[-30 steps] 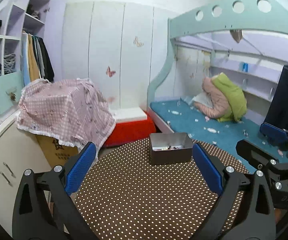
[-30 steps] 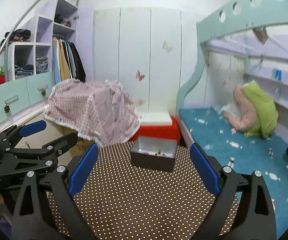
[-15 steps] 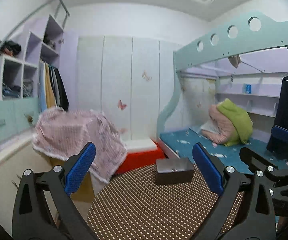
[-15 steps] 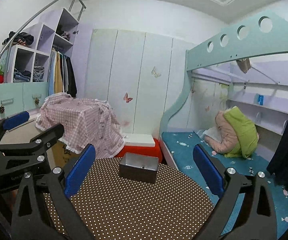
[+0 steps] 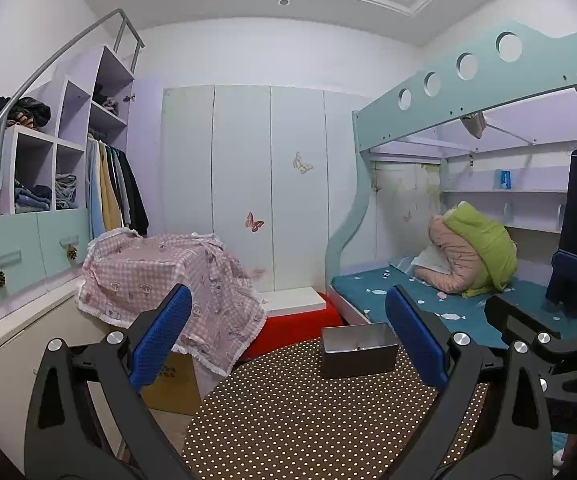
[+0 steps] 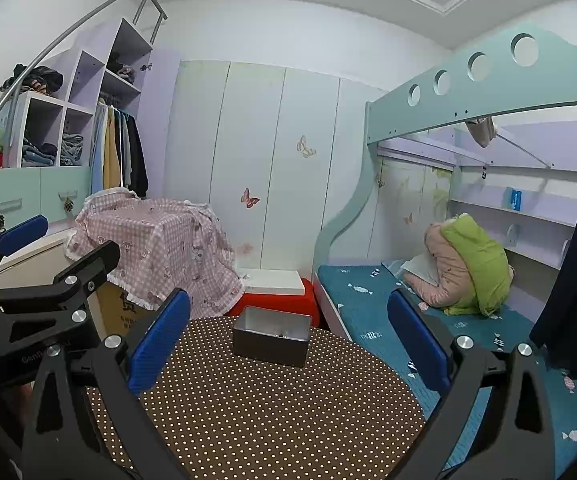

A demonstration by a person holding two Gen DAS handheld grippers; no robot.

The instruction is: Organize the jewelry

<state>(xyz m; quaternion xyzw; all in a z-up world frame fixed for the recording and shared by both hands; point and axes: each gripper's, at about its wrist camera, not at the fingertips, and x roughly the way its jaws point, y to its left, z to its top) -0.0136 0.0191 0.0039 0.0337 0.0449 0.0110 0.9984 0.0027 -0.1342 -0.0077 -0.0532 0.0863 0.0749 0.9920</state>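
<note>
A grey metal box [image 5: 358, 349] stands at the far edge of a round brown table with white dots [image 5: 312, 420]. A small piece of jewelry shows on its floor; the rest of the inside is hidden by its wall. The box also shows in the right wrist view [image 6: 271, 336]. My left gripper [image 5: 288, 344] is open and empty, held above the near side of the table. My right gripper [image 6: 288, 340] is open and empty too, beside the left one. Each gripper shows at the edge of the other's view.
A pink checked cloth [image 5: 168, 276] covers a box left of the table. A red stool with a white top [image 5: 296, 312] stands behind it. A bunk bed with a blue mattress [image 5: 428, 300] is to the right. Wardrobe and shelves line the far and left walls.
Both grippers have risen and tilted up, so the table and box sit lower in view and the ceiling shows. Both stay open.
</note>
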